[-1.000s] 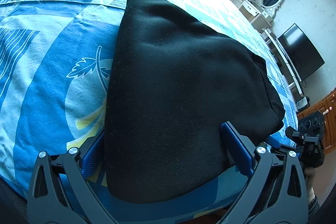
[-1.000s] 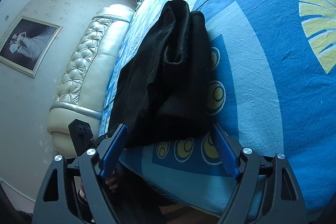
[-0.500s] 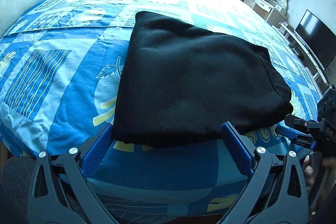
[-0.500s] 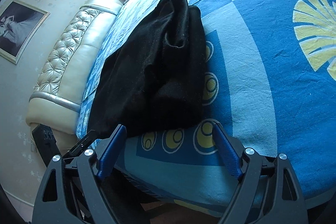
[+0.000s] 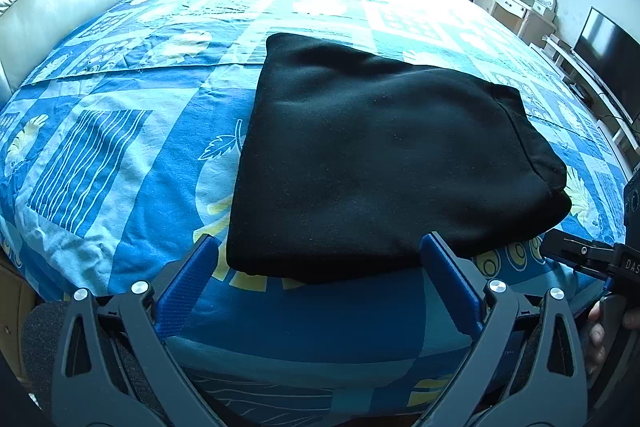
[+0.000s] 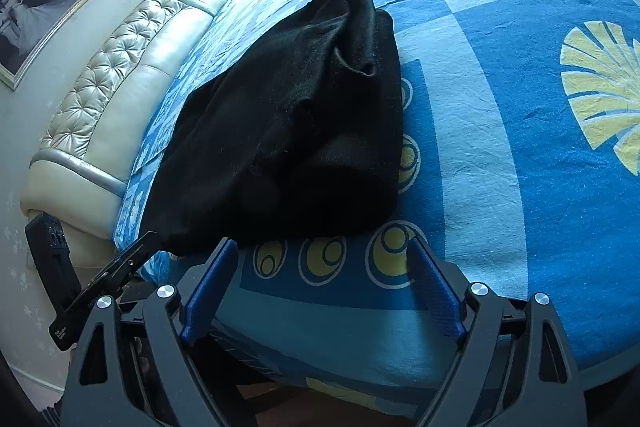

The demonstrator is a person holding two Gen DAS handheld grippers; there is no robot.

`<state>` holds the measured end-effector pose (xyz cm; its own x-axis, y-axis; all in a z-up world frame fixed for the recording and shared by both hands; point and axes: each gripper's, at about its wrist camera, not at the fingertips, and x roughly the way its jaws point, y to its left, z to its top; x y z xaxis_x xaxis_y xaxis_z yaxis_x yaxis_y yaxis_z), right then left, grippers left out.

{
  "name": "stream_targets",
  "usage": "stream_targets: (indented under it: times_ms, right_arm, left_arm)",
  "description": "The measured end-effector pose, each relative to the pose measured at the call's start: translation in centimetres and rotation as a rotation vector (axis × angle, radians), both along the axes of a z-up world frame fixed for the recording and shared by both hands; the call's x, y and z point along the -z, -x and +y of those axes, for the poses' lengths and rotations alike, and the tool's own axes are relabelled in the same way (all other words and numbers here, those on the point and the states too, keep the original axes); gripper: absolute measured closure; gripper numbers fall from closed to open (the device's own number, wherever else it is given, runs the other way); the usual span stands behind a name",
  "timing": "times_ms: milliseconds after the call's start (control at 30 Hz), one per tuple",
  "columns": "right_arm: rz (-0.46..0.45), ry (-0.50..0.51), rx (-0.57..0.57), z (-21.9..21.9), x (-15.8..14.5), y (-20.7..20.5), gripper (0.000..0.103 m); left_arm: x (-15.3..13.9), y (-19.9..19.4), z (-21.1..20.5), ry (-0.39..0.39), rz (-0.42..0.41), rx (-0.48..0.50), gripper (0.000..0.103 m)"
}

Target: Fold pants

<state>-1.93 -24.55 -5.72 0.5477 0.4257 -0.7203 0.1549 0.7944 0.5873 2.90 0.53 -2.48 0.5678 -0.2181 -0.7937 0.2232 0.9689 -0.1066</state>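
Black pants [image 5: 384,163] are seen folded on the bedspread [image 5: 120,155]. Left gripper [image 5: 320,259] is held agape, empty. Right gripper [image 6: 320,259] jaws are opening, nothing between them.

"Are the pants [image 5: 384,163] folded?"
"Yes, a black stack lying near the bed's [image 5: 120,155] near edge."
"And the left gripper [image 5: 320,281]?"
"Jaws wide, empty, just short of the pants. Right gripper [image 5: 576,255] at far right."

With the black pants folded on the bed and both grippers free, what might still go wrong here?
1. The folded pants lie close to the near edge of the bed; a nudge could drag them off.
2. The opening right gripper has nothing between its fingers, yet a fingertip sits near the cloth and may snag it.
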Motion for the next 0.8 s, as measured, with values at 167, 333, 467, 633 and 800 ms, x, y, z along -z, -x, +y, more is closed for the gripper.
stream_targets:
  times_ms: [167, 333, 467, 633, 800]
  right_arm:
    - [0.001, -0.011, 0.006, 0.0, -0.1, -0.1, 0.017]
    - [0.001, 0.004, 0.005, 0.3, -0.2, -0.1, 0.017]
    - [0.010, 0.036, 0.018, 0.8, -0.6, -0.1, 0.017]
    - [-0.018, 0.181, 0.004, 2.2, -1.6, 0.1, 0.017]
    - [-0.030, 0.208, -0.019, 2.6, -1.9, 0.1, 0.017]
  left_arm:
    - [0.2, -0.2, 0.5, 0.026, 0.040, -0.030, 0.002]
    - [0.0, 0.2, 0.5, -0.009, -0.004, -0.044, 0.002]
    - [-0.3, 0.2, 0.4, -0.023, -0.015, -0.033, 0.002]
    - [-0.5, 0.2, 0.2, -0.038, -0.017, -0.031, 0.002]
    - [-0.9, 0.3, -0.2, -0.071, -0.045, -0.025, 0.002]
